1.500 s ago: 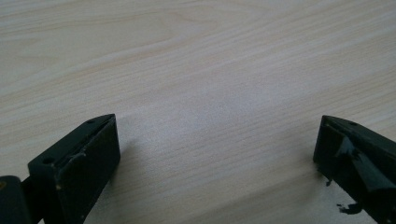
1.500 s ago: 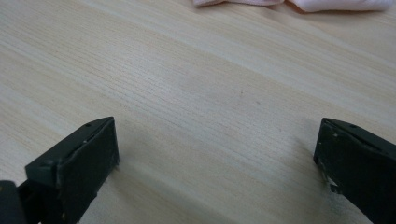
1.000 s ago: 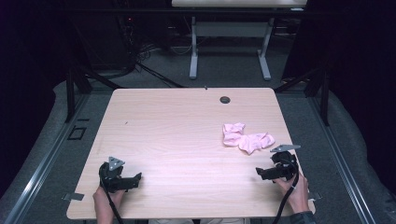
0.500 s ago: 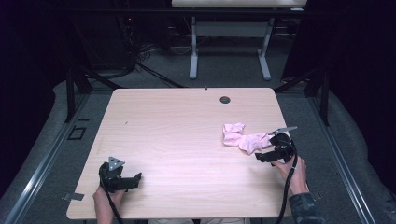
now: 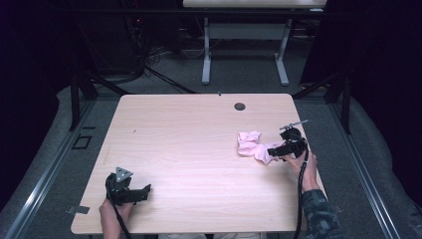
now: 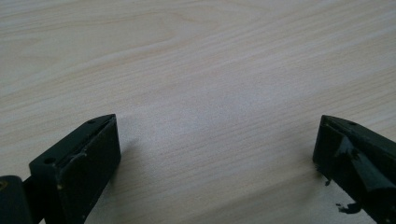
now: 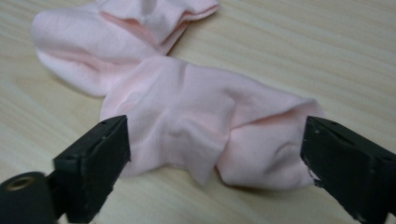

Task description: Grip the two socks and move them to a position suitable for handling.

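Note:
A crumpled pale pink cloth [image 5: 250, 143], which looks like one or two socks, lies on the right half of the wooden table [image 5: 189, 129]. My right gripper [image 5: 271, 151] comes at it from the right. Its jaws straddle the near lump of the pink cloth [image 7: 187, 112]. They have just been closing a little, with the cloth between them, and I see no pad pressing on it. My left gripper [image 5: 147, 192] rests near the front left corner, held by a hand. In the left gripper view my left gripper [image 6: 217, 135] stands open over bare wood.
A dark round grommet hole [image 5: 240, 106] sits near the table's far edge. Behind the table stand the white legs of another desk [image 5: 206, 55], with cables on the grey floor. A metal rail [image 5: 45, 179] runs along the left side.
My right gripper moved from the front right edge forward and left to the pink cloth, and its jaws now flank the cloth. The left gripper stayed put.

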Action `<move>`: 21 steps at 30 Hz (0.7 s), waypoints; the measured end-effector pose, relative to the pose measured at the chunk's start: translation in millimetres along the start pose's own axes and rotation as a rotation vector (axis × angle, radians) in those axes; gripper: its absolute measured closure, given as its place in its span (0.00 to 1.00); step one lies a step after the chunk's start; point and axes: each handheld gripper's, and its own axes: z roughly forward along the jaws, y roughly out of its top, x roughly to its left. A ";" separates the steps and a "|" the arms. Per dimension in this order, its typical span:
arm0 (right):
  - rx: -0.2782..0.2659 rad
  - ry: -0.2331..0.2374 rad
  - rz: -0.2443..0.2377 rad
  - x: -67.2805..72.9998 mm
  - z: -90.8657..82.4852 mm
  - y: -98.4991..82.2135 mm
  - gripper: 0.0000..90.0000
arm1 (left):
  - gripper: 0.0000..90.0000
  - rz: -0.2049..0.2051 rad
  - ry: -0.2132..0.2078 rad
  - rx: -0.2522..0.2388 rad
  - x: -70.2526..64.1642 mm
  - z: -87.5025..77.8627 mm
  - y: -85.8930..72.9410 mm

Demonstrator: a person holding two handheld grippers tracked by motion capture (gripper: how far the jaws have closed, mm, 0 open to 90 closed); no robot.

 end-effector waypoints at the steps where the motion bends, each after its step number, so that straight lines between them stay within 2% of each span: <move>1: 0.000 0.000 0.000 0.0 0.0 0.0 0.17 | 0.01 0.000 0.000 0.000 0.0 0.0 0.0; 5: 0.021 -0.039 -0.008 0.0 9.8 4.6 0.26 | 0.01 0.000 0.000 0.000 0.0 0.0 0.0; 10: 0.052 -0.038 0.018 -1.4 22.3 3.3 0.44 | 0.01 -0.001 0.000 -0.001 -0.1 0.0 0.0; 12: 0.071 -0.038 0.012 -1.5 24.1 2.8 0.49 | 0.01 0.001 -0.001 0.000 0.0 -0.1 0.0; 17: 0.056 -0.041 0.011 -2.1 22.8 0.8 0.65 | 0.01 0.004 -0.001 -0.001 0.0 -0.3 -0.1; 19: 0.048 -0.053 0.015 -4.3 21.5 -1.1 0.75 | 0.02 0.004 -0.001 -0.001 -0.1 -0.4 -0.1; 21: 0.036 -0.056 0.021 -4.7 21.5 -2.1 0.78 | 0.02 0.004 -0.001 -0.001 -0.2 -0.4 -0.1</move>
